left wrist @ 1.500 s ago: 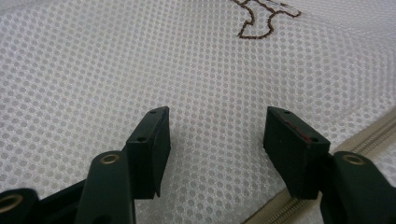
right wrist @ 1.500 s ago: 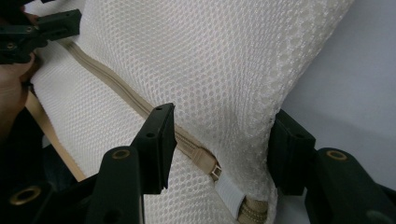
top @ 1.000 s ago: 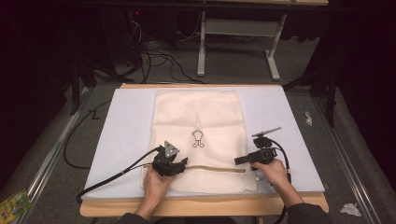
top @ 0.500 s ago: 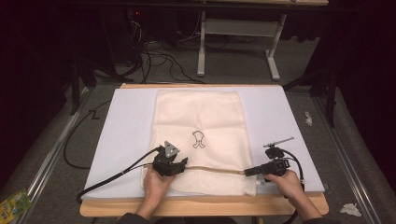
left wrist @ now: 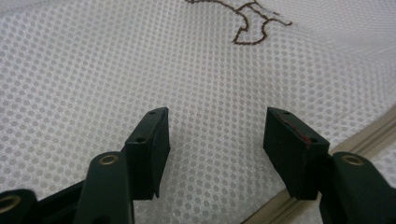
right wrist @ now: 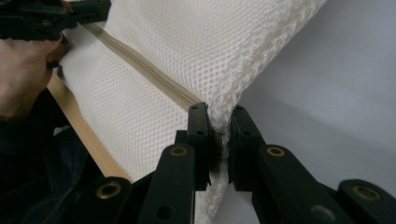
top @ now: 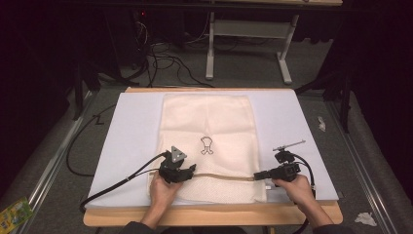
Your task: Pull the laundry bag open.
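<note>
A cream mesh laundry bag (top: 207,141) lies flat on the pale sheet covering the surface (top: 292,112), its zipper (top: 224,176) running across near the person's edge. The only marking on it is a small brown outline figure (top: 206,145) stitched at its middle; it carries no letters, and no brand can be read. The left gripper (top: 182,171) rests on the mesh beside the zipper, its fingers (left wrist: 152,149) apart with bare mesh between them. The right gripper (right wrist: 219,140) has just been closing, and its fingers are now clamped on the bag's right edge at the zipper's end.
</note>
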